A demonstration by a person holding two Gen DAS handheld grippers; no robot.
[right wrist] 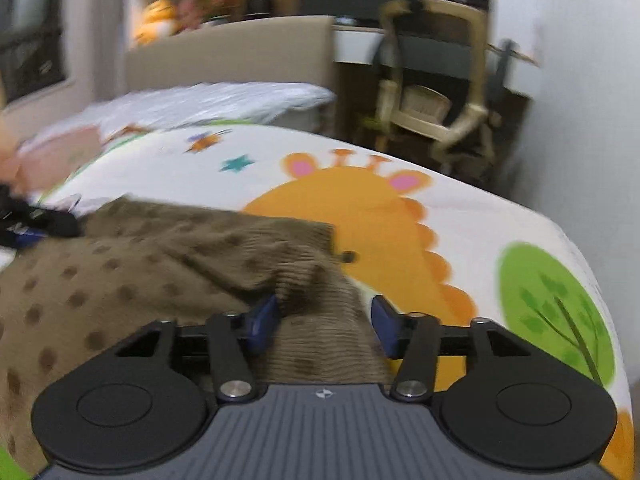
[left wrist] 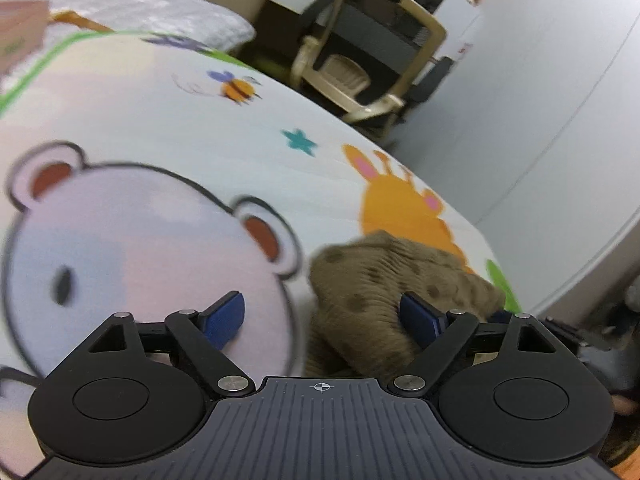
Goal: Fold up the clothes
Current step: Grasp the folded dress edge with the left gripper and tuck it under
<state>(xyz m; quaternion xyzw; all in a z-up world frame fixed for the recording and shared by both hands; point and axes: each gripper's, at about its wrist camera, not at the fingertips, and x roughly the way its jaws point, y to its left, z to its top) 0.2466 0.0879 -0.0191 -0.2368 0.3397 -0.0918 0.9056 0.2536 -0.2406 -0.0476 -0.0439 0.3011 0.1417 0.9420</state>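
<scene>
brown dotted ribbed garment (right wrist: 160,264) lies rumpled; left tool (left wrist: 323,316) and right tool (right wrist: 325,322) both released

The ribbed knit garment (right wrist: 168,256) is olive-brown with darker brown dots. The cartoon-print bedsheet (left wrist: 168,120) is white, patterned with a pale pink bear face, an orange giraffe, a teal star, a striped orange bee and a green tree.

I'm seeing my right gripper (right wrist: 325,320), jaws apart, straddling a ribbed fold of the brown dotted garment (right wrist: 132,272) at lower centre, lying on the cartoon-print bedsheet (right wrist: 480,232).
</scene>
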